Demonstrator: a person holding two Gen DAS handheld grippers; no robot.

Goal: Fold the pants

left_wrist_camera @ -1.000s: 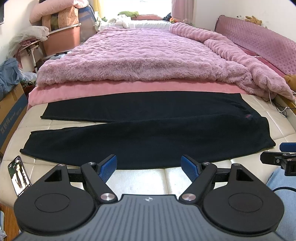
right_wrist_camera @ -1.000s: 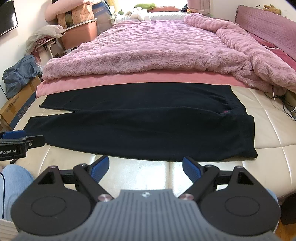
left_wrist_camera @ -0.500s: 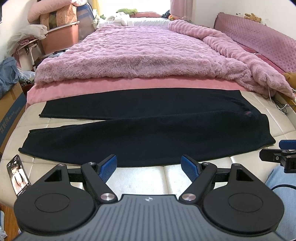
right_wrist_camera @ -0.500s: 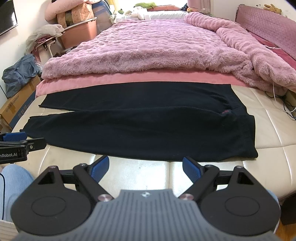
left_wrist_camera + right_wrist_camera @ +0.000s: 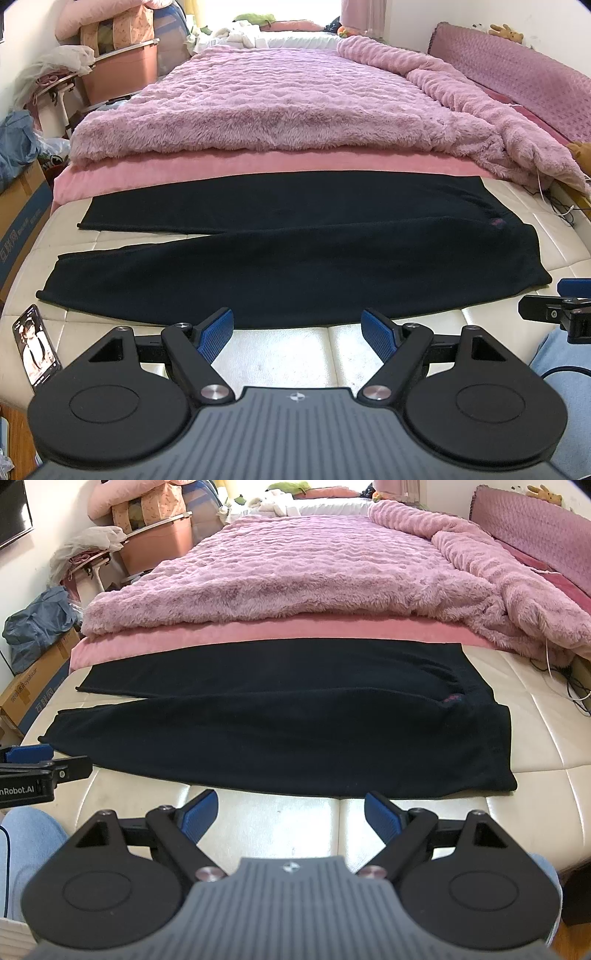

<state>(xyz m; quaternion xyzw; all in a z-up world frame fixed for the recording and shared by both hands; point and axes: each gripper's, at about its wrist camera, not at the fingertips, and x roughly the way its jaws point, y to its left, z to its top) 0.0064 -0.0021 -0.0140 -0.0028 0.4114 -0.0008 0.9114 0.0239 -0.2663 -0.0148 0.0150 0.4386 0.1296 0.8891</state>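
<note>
1. One phone (image 5: pixel 36 347) lies face up at the far left on the cream mattress (image 5: pixel 280 350), near the bed's front edge, its screen lit with a picture. It sits just beside the cuff end of the nearer trouser leg without touching it.
2. One pair of black pants (image 5: pixel 295 258) lies flat across the mattress. Its two legs point left and split apart toward their cuffs; the waist is at the right. The far leg runs beside a pink sheet (image 5: pixel 258 162).
3. One fluffy pink blanket (image 5: pixel 280 107) covers the bed behind the pants, bunched up along the right side.
4. The left gripper (image 5: pixel 297 328) hovers over bare mattress at the near edge of the pants. Its two blue-padded fingers are spread wide with nothing between them.
5. The right gripper (image 5: pixel 291 812) hovers the same way, further right, in front of the pants' lower hem line. Its two blue pads also stand wide apart and hold nothing.
6. Each camera catches the other gripper at its frame edge; both grippers are clear of the cloth.
7. Light blue denim, part of the person's clothing (image 5: pixel 26 849), shows low beside the grippers.
8. At the far right, one cable (image 5: pixel 550 664) trails over the mattress.
</note>
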